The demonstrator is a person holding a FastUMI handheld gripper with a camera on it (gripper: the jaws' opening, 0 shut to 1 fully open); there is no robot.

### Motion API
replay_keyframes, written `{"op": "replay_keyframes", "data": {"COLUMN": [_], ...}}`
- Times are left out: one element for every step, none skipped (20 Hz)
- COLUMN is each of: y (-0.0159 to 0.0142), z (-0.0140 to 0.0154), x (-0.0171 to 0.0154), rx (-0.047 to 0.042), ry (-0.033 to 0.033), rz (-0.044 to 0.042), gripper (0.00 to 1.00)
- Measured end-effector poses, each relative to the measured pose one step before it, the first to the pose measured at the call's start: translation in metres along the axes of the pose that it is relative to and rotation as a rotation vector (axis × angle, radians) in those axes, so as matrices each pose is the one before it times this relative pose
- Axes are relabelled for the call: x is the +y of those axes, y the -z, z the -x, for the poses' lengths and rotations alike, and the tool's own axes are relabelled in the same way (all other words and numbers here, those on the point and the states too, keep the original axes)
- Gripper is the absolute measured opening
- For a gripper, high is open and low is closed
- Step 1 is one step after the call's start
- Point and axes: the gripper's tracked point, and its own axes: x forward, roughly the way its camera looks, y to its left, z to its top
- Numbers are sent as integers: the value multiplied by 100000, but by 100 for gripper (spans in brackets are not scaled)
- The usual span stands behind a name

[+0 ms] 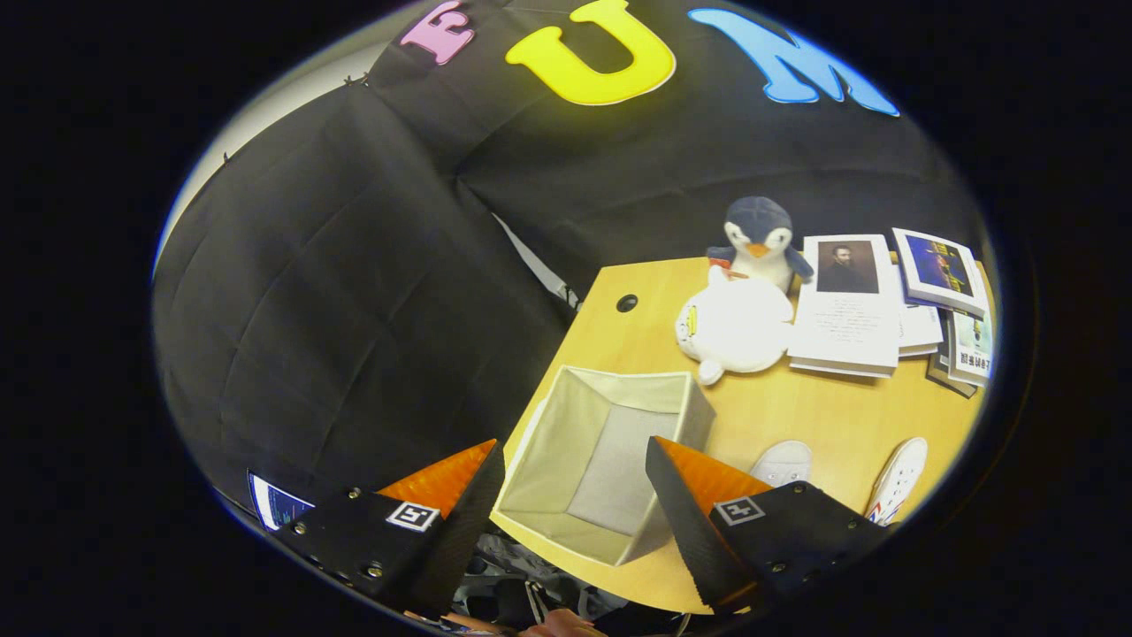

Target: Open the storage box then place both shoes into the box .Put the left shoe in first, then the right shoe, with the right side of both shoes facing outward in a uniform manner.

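On the wooden tabletop [796, 416] the open storage box [601, 460] is seen between the released, empty claw [575, 504] fingers, two white shoes [898, 478] lying beside it; wrong shoe could be grabbed first.

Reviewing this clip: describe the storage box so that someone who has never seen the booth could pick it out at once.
Start at the wooden table in front of the black cloth wall. At its near corner, between the open gripper fingers, which hold nothing, sits the storage box. It is a pale fabric cube, open on top and empty, unlike the plush penguin, books and white shoes beyond and beside it.
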Motion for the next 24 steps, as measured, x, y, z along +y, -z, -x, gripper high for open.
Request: {"op": "replay_keyframes", "data": {"y": [420, 216, 417, 484, 634, 739, 810, 620, 822, 606, 507, 473, 607, 584, 759, 488, 756, 808, 735, 569, 622, 591, 610, 429], "z": [1196, 133, 88, -530, -13, -111, -209, -347, -268, -245, -189, -191, -328, -420, -404, -355, -605, -528, -421, -474, -518, -585, -454, -691], "x": [-638, -932, -1125, -1515, -1216, -1426, -1072, -1019, -914, -902, -797, -705, -712, -833, -959, -878, -807, -865, -616, -711, -633, -697, -538, -223], "rx": [-59, 199, 343, 1044, 1281, 1527, 1601, 1417, 1535, 1228, 959, 1167, 1555, 1939, 2112, 1531, 2060, 2921, 1969, 1980, 2194, 2521, 2255, 1703], "ry": [1551, 1407, 1883, 2717, 2539, 2616, 2040, 1440, 1208, 1154, 1207, 1056, 881, 1142, 1245, 1467, 1107, 1587, 864, 1480, 1187, 1700, 1207, 68], "rz": [-705, -422, -303, -83, 108, -165, -669, -771, -695, -506, -514, -945, -998, -1041, -347, -127, 135, -716, -787, -326, 1, 513, 35, -229], "gripper": [97, 97, 97, 97, 97, 97, 97, 97, 97, 97, 97, 97, 97, 97, 97, 97, 97, 97, 97, 97, 97, 97, 97, 97]}}
